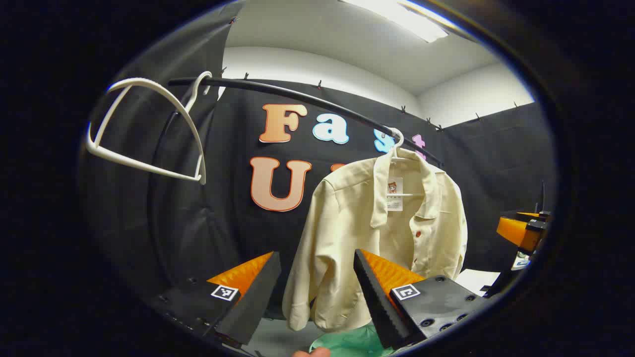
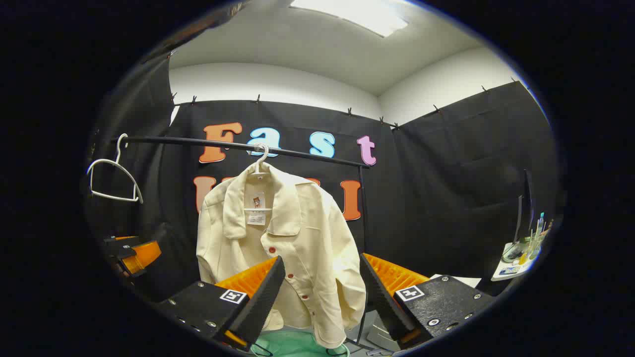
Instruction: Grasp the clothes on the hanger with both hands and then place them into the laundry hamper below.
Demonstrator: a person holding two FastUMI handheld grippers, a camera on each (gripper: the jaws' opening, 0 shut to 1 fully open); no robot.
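Observation:
A cream shirt [image 1: 382, 233] [image 2: 287, 238] with red buttons hangs on a white hanger [image 1: 397, 144] [image 2: 259, 161] from a black rail [image 1: 297, 99] [image 2: 238, 145]. Below it lies the green hamper [image 1: 352, 342] [image 2: 292, 344], partly hidden. My left gripper [image 1: 317, 292] is open, its fingers low in front of the shirt's sleeve and apart from it. My right gripper [image 2: 321, 292] is open too, framing the shirt's lower front without touching. The right gripper [image 1: 521, 230] appears at the far right of the left gripper view, and the left gripper [image 2: 131, 253] at the left of the right gripper view.
An empty white hanger [image 1: 149, 129] [image 2: 111, 173] hangs at the rail's left end. A rack post [image 2: 363, 218] stands right of the shirt. Small bottles and papers [image 2: 523, 253] sit on a surface at the far right. A fingertip [image 1: 310, 352] shows at the bottom edge.

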